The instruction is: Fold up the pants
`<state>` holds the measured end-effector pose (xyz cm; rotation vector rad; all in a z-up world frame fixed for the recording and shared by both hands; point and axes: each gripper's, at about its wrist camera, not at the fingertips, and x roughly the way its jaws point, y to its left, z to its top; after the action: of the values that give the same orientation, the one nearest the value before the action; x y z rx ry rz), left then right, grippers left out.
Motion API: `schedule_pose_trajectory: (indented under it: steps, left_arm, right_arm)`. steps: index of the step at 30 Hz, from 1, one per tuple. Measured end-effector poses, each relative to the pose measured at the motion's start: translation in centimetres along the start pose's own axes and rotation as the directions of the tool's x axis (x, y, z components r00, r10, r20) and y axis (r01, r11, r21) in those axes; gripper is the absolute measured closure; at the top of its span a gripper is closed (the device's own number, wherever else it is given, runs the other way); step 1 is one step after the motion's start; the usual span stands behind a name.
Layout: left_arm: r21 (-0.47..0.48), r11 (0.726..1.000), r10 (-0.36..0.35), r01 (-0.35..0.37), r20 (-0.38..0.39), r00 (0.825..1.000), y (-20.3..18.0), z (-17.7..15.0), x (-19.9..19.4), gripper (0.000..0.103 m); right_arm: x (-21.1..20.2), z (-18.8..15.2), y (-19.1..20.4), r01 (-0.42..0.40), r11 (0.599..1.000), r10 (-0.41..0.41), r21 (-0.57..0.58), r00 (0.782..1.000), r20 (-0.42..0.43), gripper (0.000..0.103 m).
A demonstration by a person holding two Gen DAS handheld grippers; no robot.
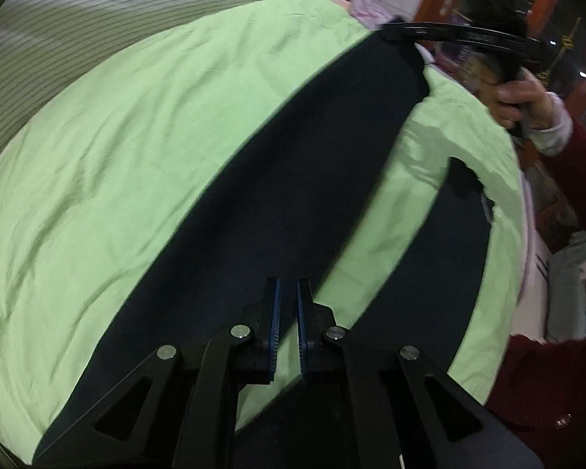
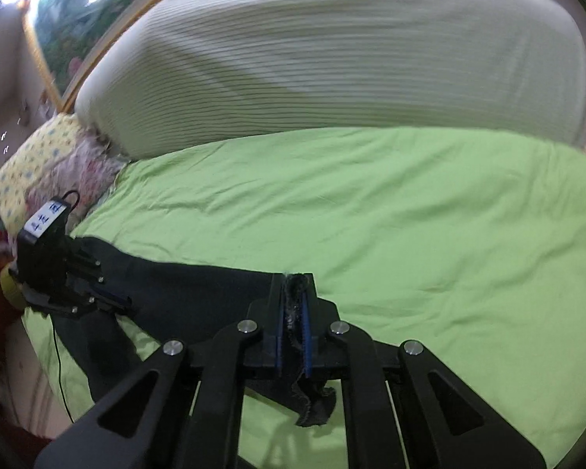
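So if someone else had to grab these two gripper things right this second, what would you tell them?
Right gripper: shut on the hem of one leg of the dark pants, held taut over the green sheet.
Left gripper: nearly closed over the pants; whether it grips cloth can't be told.
The other leg lies apart on the sheet.
Done: pants spread out. Left: bring the legs together, then fold.

My dark navy pants [image 1: 277, 179] lie spread on the green sheet [image 1: 136, 156], legs splayed apart in a V. One leg [image 2: 199, 293] stretches long and flat, its frayed hem [image 2: 312, 402] lifted off the sheet; the other leg [image 1: 441, 258] runs beside it.
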<state>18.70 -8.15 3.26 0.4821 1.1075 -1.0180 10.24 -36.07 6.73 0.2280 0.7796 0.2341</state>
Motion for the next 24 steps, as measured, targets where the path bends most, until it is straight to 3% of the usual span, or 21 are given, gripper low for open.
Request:
schedule_pose_trajectory:
  steps: [3, 4, 6, 7, 8, 10, 12, 13, 14, 16, 20, 24]
  left_arm:
    - [-0.033, 0.998, 0.055, -0.055, 0.025, 0.998, 0.7, 0.0, -0.8, 0.097]
    - [-0.006, 0.998, 0.069, -0.069, 0.025, 0.997, 0.8, 0.2, -1.0, 0.087]
    - [0.035, 0.993, 0.108, -0.108, 0.021, 0.994, 1.4, 0.6, -1.5, 0.061]
    - [0.076, 0.989, 0.127, -0.127, 0.007, 0.992, 1.6, 1.0, -1.2, 0.031]
    - [0.106, 0.982, 0.156, -0.154, -0.007, 0.988, 1.7, 1.5, -0.7, 0.022]
    - [0.148, 0.97, 0.203, -0.194, -0.043, 0.978, 2.5, 2.3, 0.6, 0.025]
    - [0.133, 0.976, 0.183, -0.172, -0.08, 0.98, 3.5, 3.0, 2.3, 0.032]
    - [0.122, 0.984, 0.142, -0.128, -0.114, 0.983, 4.1, 3.2, 3.2, 0.044]
    - [0.115, 0.989, 0.109, -0.093, -0.146, 0.983, 4.4, 3.3, 4.1, 0.067]
    - [0.116, 0.992, 0.064, -0.041, -0.205, 0.977, 4.8, 2.9, 5.2, 0.094]
    - [0.102, 0.994, -0.007, 0.024, -0.159, 0.987, 3.8, 1.7, 3.4, 0.099]
    - [0.042, 0.999, -0.021, 0.023, -0.044, 0.999, 3.2, -0.4, -2.9, 0.1]
  right_arm:
    - [-0.4, -1.5, 0.7, 0.02, 0.999, -0.023, -0.05, 0.999, -0.048, 0.095]
    - [-0.9, -2.3, 0.2, 0.022, 0.998, -0.025, -0.054, 0.998, -0.056, 0.095]
    - [-1.0, -3.6, 0.4, 0.021, 0.998, -0.025, -0.057, 0.997, -0.076, 0.095]
    - [-0.9, -3.7, 0.4, 0.021, 0.998, -0.026, -0.06, 0.996, -0.083, 0.095]
    - [-1.1, -4.1, 0.6, 0.013, 0.998, -0.019, -0.069, 0.997, -0.08, 0.095]
    - [-1.7, -4.5, 0.7, -0.013, 0.997, 0.008, -0.079, 0.998, -0.067, 0.095]
    - [-2.2, -4.7, 0.9, -0.013, 0.996, 0.007, -0.091, 0.997, -0.07, 0.095]
    - [-2.3, -4.8, 1.0, -0.016, 0.996, 0.009, -0.093, 0.997, -0.07, 0.095]
    - [-2.5, -4.8, 1.1, -0.022, 0.995, 0.016, -0.097, 0.997, -0.072, 0.095]
    - [-2.7, -4.7, 1.1, -0.029, 0.994, 0.022, -0.105, 0.997, -0.068, 0.095]
    - [-3.0, -4.2, 0.9, 0.011, 0.99, -0.016, -0.138, 0.999, -0.036, 0.095]
    - [-4.5, -2.8, 0.9, 0.02, 0.985, -0.008, -0.17, 0.997, 0.071, 0.096]
